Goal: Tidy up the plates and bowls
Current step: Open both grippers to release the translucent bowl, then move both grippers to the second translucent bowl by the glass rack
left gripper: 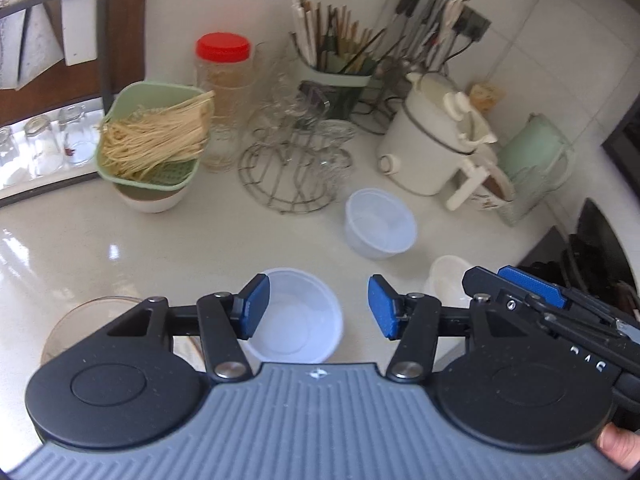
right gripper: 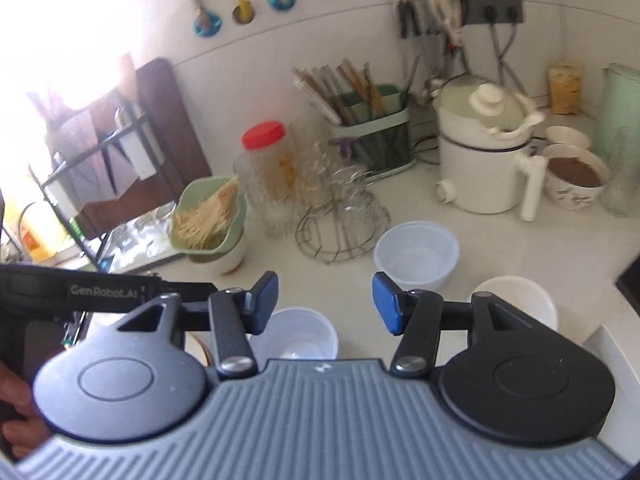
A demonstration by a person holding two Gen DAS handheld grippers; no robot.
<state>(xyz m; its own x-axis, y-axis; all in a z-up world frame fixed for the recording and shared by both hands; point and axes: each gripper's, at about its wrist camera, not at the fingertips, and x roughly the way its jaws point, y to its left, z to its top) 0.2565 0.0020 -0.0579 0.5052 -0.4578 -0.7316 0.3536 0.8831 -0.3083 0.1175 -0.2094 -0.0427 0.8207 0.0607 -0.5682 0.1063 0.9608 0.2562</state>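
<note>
Below the left gripper [left gripper: 316, 306], jaws apart and empty, sits a translucent white plastic bowl [left gripper: 296, 320] at lower centre; its twin [left gripper: 380, 224] stands centre-right. Right gripper [right gripper: 325, 303] also gapes empty.

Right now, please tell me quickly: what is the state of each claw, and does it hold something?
Left claw: open, holding nothing.
Right claw: open, holding nothing.

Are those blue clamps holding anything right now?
No. The left gripper and right gripper are both open and empty above the translucent white plastic bowl.
</note>
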